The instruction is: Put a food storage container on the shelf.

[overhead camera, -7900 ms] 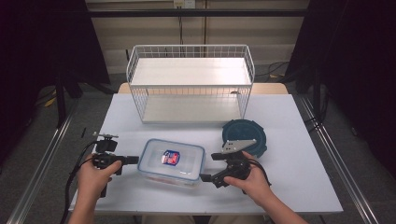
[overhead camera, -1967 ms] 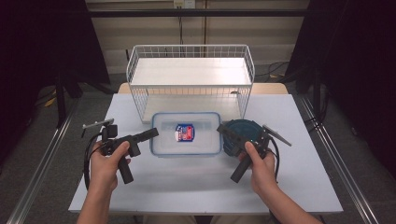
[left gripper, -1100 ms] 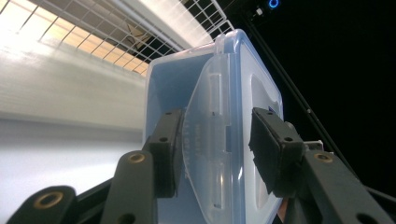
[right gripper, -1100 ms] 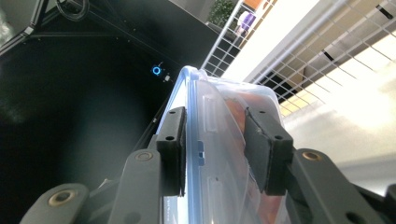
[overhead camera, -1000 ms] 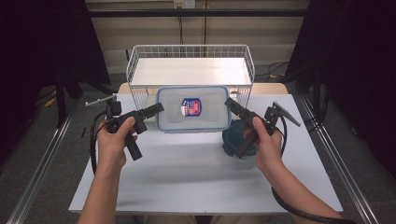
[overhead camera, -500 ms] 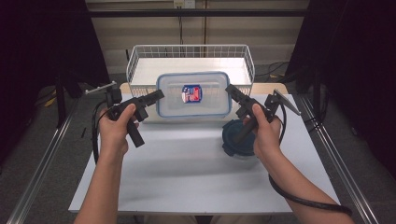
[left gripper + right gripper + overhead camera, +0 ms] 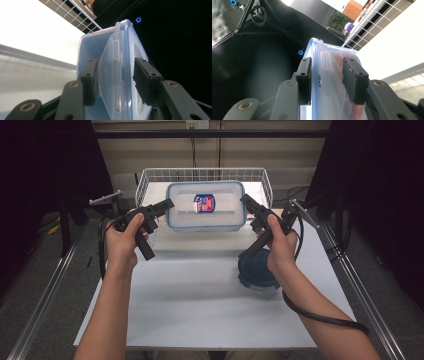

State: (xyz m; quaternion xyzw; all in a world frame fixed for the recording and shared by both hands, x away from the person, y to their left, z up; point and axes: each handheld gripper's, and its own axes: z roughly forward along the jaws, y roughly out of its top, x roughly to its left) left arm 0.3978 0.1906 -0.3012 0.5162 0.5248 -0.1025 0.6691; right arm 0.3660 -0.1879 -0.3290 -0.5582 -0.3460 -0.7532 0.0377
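1 clear lidded container (image 7: 206, 212) hangs in the air above the front rim of 1 white wire basket (image 7: 145, 181), carried by 2 hand-held grippers. The left hand-held gripper (image 7: 167, 206) clamps its left end, jaws part-way closed on the latch flap; the right hand-held gripper (image 7: 246, 202) pinches its right end likewise. 1 dark blue lid (image 7: 252, 270) lies on the table (image 7: 200, 305).

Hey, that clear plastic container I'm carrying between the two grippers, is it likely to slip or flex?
The clear plastic container probably flexes little: its walls look rigid. Its smooth, glossy plastic may slip, since each hand-held gripper, left and right, pinches only a thin end flap. It seems light, with one small packet inside.
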